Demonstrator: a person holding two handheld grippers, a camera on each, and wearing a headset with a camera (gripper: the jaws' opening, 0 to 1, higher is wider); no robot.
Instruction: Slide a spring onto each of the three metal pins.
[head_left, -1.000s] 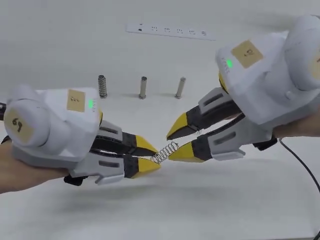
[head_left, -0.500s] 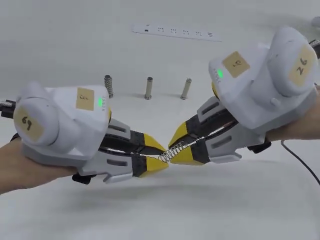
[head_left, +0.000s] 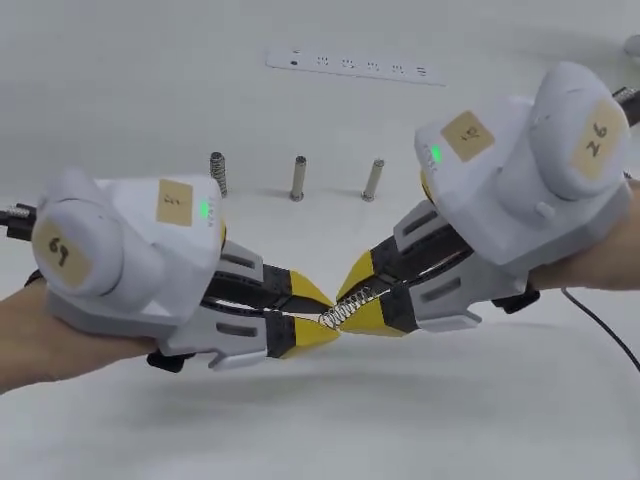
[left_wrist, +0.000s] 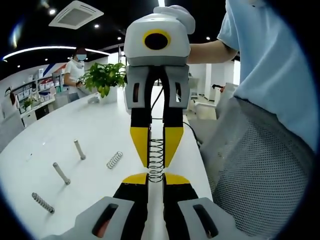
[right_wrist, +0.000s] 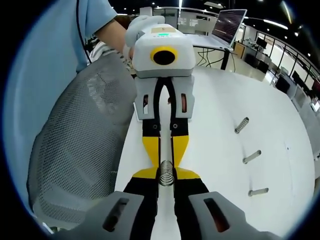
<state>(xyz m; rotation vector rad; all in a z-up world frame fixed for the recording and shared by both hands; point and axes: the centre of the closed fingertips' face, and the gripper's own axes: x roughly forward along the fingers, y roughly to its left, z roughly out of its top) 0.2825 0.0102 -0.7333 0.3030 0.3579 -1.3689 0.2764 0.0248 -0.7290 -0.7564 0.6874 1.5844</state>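
**A:** What takes up the most room?

**B:** The white table (head_left: 300, 430), which runs across the whole head view. Over it, my left gripper (head_left: 322, 318) reaches in from the lower left and my right gripper (head_left: 355, 300) from the right edge. Their yellow tips meet just below the middle of the frame.

**A:** How are your fingers set?

**B:** Both pairs are narrow. Each pinches one end of the same spring (head_left: 343, 307), so it bridges the two sets of tips.

**A:** What is behind them?

**B:** A power strip (head_left: 355, 66) lies at the top centre. Below it, three pins stand in a row. The left pin (head_left: 217, 172) is wrapped in coils. The middle pin (head_left: 298, 178) and right pin (head_left: 372, 180) are bare.

**A:** Anything smaller?

**B:** A loose spring (left_wrist: 114, 160) lies flat on the table, left of centre in the left gripper view, just beside the nearest bare pin.
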